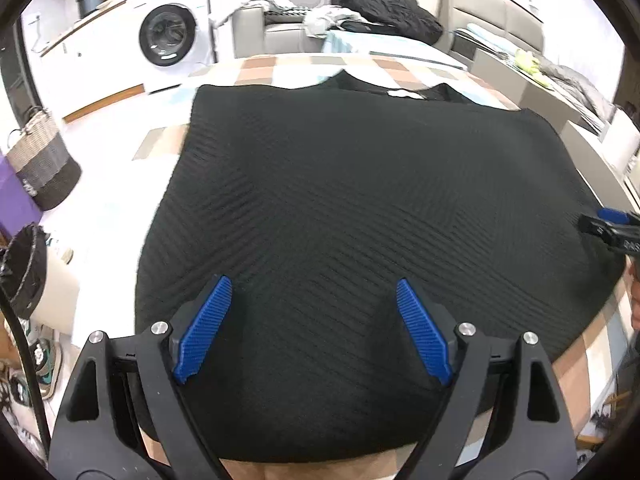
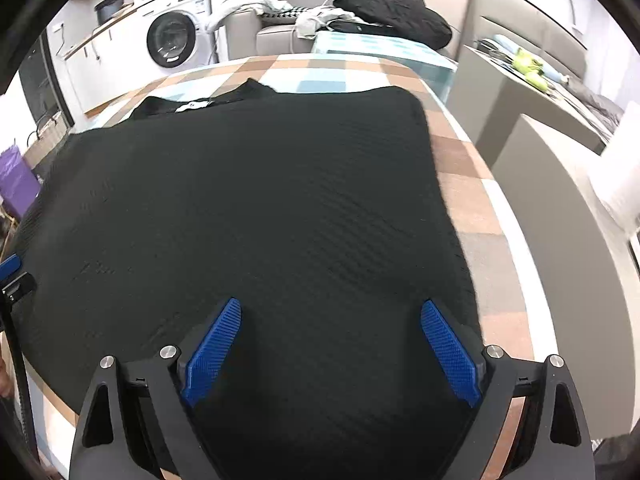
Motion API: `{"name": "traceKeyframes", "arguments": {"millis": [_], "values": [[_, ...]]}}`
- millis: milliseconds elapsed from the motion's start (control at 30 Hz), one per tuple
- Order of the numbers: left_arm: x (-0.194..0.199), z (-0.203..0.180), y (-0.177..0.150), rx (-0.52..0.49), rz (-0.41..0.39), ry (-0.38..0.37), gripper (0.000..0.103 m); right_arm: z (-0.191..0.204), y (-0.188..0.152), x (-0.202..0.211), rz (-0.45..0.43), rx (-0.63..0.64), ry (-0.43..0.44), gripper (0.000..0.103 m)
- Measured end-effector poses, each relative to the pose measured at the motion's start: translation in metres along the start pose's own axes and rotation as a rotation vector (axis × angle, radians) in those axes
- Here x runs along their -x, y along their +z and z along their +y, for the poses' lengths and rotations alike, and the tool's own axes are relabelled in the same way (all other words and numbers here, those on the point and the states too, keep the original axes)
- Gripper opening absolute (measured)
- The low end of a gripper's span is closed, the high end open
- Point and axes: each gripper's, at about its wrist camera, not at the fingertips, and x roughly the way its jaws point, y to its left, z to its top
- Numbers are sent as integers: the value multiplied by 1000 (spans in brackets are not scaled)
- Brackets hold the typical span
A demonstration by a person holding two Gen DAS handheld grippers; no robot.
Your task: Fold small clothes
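A black ribbed garment (image 1: 360, 208) lies spread flat on a table with a checked cloth (image 1: 256, 70); a white label (image 1: 404, 94) shows at its far neckline. My left gripper (image 1: 314, 292) hovers open over the garment's near left part, with nothing between its blue pads (image 1: 204, 328). In the right wrist view the same black garment (image 2: 256, 208) fills the table, and my right gripper (image 2: 332, 316) stands open above its near right part, near the garment's right edge. The right gripper's tip (image 1: 612, 228) shows at the left wrist view's right edge.
A washing machine (image 1: 172, 36) stands at the back left. A woven basket (image 1: 44, 160) and a lined bin (image 1: 24, 272) sit on the floor to the left. A grey sofa with a pile of dark clothes (image 1: 384, 4) lies behind the table. Grey boxes (image 2: 552, 184) stand right.
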Motion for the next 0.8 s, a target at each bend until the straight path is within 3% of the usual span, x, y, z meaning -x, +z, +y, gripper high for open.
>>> {"name": "traceKeyframes", "arguments": {"millis": [133, 267, 400, 500, 700, 800], "values": [[6, 14, -6, 75, -38, -24, 83, 5, -4, 8, -26, 11, 53, 93], [16, 17, -20, 61, -33, 12, 83, 10, -6, 14, -22, -7, 165, 93], [40, 23, -35, 110, -51, -2, 83, 19, -6, 20, -36, 7, 159, 93], [59, 32, -51, 189, -47, -31, 83, 25, -5, 27, -48, -5, 203, 93], [74, 55, -82, 400, 45, -116, 83, 38, -7, 35, -60, 22, 240, 93], [75, 62, -87, 460, 17, -122, 83, 44, -9, 33, -48, 31, 264, 93]]}}
